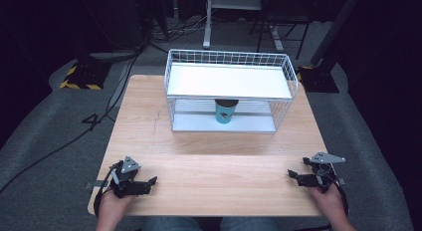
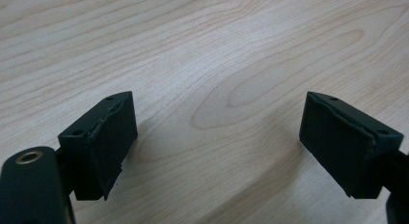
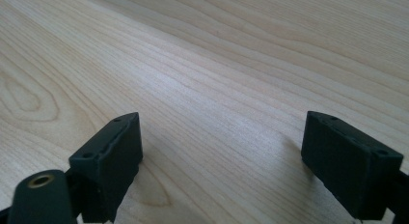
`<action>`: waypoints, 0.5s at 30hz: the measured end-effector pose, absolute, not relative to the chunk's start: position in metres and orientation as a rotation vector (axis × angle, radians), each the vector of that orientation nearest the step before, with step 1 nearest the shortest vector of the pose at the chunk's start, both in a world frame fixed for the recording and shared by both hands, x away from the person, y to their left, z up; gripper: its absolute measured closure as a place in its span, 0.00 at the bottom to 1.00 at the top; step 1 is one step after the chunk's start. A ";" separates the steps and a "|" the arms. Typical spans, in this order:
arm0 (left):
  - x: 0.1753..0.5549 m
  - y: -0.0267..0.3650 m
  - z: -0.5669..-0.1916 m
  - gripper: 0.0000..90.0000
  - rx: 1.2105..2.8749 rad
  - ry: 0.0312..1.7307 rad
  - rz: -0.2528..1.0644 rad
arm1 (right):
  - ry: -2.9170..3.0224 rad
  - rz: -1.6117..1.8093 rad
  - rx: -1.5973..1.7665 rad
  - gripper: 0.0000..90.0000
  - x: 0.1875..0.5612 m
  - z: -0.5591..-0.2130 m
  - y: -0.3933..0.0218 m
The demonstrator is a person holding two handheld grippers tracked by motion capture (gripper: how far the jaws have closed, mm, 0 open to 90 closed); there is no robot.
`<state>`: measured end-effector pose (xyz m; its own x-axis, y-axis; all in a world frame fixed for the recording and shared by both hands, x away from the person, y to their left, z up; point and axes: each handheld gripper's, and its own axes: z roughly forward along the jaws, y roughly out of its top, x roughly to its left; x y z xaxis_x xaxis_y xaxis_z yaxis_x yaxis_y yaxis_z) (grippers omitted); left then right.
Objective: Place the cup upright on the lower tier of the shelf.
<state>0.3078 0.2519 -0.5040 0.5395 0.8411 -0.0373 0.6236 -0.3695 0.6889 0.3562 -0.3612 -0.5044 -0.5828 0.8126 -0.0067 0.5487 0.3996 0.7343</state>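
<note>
A teal paper cup (image 1: 225, 112) with a dark rim stands on the lower shelf of a white wire rack (image 1: 230, 90) at the far middle of the wooden table (image 1: 214, 166). My left gripper (image 1: 152, 181) rests low at the near left corner, pointing right, its jaws open with bare wood between them (image 2: 217, 132). My right gripper (image 1: 291, 175) sits at the near right corner, pointing left, also open over bare wood (image 3: 222, 151). Neither gripper holds anything, and both are far from the cup.
The rack's upper shelf (image 1: 229, 80) is a flat white board above the cup. Cables (image 1: 99, 119) run across the grey floor at the left. A yellow-black striped stand base (image 1: 79, 77) and desk legs (image 1: 206, 22) stand beyond the table.
</note>
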 end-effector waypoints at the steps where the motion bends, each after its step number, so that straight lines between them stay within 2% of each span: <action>1: 0.308 0.252 -0.504 0.15 2.134 1.168 0.437 | 2.298 1.000 1.176 0.16 0.356 -0.504 -0.361; 15: 0.309 0.250 -0.505 0.10 2.143 1.171 0.432 | 2.293 1.010 1.182 0.19 0.356 -0.504 -0.361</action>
